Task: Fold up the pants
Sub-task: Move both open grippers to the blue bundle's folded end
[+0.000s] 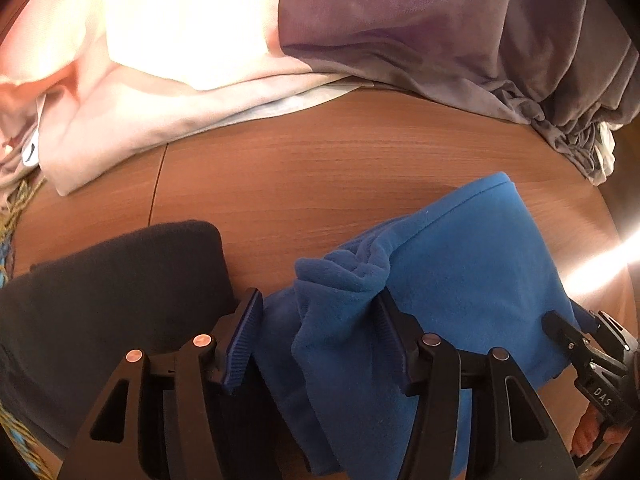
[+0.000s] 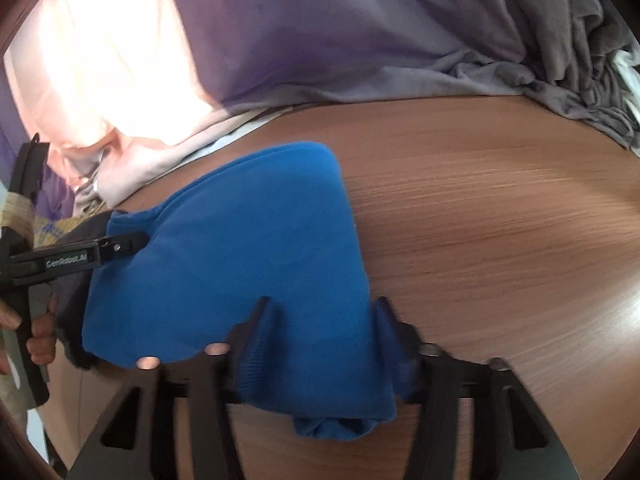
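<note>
Now the blue fleece pants (image 1: 460,264) lie folded into a thick bundle on the wooden table (image 1: 320,176), near its front edge. The left gripper (image 1: 320,316) points steeply down over the left end of the bundle. Its two fingers stand apart, and a bunched fold of the blue cloth rises between them. The cloth touches the right finger (image 1: 394,332), but the blue ribbed pad of the left finger (image 1: 244,336) seems free of it, so I cannot tell if there is a real pinch.

From the right wrist view, the right gripper (image 2: 320,320) straddles the near corner of the pants (image 2: 240,240). Both of its fingers lie against the fabric, one on each side, and the cloth fills the gap between them; the picture is blurred there, so the firmness of this hold is not clear. The same view shows the left gripper (image 2: 120,246) at the far left with its tip on the blue cloth, and a hand (image 2: 38,332) around its handle.

A dark folded garment (image 1: 112,292) rests just beside the pants on the left. Behind them, pale pink cloth (image 1: 140,80) and purple-grey cloth (image 1: 440,32) are heaped along the far side of the table.
</note>
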A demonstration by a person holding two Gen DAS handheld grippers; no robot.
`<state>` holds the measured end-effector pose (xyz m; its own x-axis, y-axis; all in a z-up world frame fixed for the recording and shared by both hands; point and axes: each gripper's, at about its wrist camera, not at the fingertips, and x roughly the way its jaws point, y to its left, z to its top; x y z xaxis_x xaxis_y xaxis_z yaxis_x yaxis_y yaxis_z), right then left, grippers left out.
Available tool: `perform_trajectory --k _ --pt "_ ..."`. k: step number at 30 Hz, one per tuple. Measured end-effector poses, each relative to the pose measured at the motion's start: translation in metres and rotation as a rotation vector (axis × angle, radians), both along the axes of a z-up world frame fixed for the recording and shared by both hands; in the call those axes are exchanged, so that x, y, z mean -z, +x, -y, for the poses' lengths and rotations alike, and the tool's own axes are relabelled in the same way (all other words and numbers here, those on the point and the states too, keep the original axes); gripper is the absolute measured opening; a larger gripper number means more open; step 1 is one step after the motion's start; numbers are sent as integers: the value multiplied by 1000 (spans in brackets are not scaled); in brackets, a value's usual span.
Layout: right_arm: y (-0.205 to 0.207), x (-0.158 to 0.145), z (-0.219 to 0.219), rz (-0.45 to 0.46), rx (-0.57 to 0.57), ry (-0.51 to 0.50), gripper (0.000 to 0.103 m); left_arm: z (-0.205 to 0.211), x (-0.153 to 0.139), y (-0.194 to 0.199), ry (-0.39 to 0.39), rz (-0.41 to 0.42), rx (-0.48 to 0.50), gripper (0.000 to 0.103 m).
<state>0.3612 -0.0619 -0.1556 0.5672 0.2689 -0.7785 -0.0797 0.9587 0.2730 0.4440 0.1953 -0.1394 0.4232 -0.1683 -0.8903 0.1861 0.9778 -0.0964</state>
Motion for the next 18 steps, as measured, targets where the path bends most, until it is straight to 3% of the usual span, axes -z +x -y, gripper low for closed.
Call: perform_trajectory --k 7,10,18 --pt "-7 -4 12 14 13 -93 40 17 6 -16 -115 -45 23 58" --pt "-8 -7 28 12 54 -131 39 27 8 -27 -160 -55 64 63" --pt "-14 -22 53 25 137 -165 40 30 -18 -56 -22 96 -51 71"
